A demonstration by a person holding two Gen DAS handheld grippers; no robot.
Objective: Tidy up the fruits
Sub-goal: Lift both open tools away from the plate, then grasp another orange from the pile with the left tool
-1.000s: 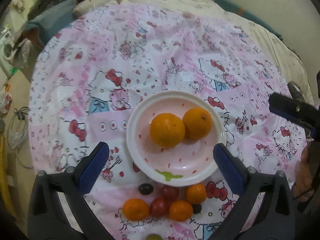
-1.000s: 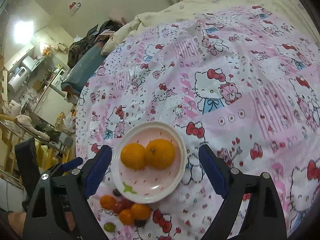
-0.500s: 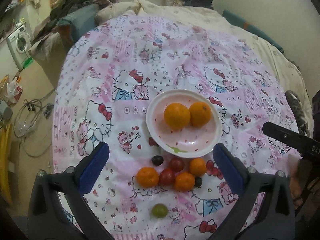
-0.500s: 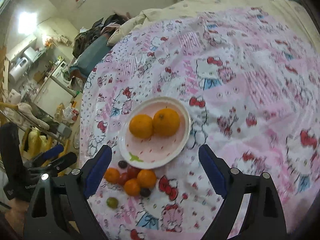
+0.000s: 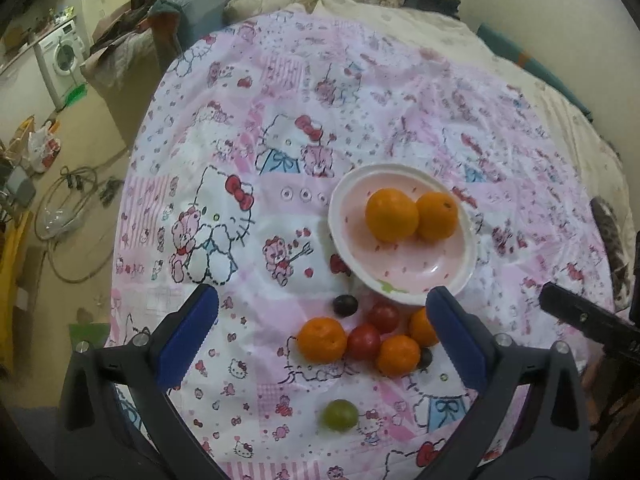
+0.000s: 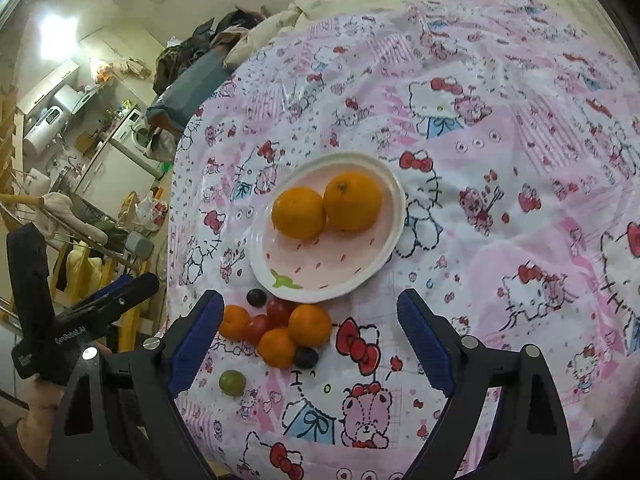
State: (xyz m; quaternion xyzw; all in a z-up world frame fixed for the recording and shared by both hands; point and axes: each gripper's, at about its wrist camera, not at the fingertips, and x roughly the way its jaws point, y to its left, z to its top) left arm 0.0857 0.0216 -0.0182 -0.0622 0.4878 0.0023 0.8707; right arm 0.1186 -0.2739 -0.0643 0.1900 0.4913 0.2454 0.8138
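Clearly my left gripper [image 5: 322,322] hung wide apart and empty above the near edge of the cloth, and my right gripper [image 6: 310,330] was just as wide and just as empty. Nearest me lay the green grape [image 5: 340,415], alone on the pink tablecloth [image 5: 280,140]. Just beyond it sat the cluster: three small oranges [image 5: 322,339], two cherry tomatoes [image 5: 363,342] and two dark grapes [image 5: 345,305], touching or nearly so. Past those stood the white plate [image 5: 340,208], holding two large oranges [image 5: 392,214] pressed together.

To do this step well, I judged I should start with the lone grape or the outermost small orange, come straight down, and close gently so the soft skin wouldn't split or the neighbours roll. The bare front of the plate looked the best landing spot.

Against the frame a second earlier, both grippers had pulled back and up: the plate then filled the space between my left fingers [image 5: 188,336], and the green grape was barely in view.
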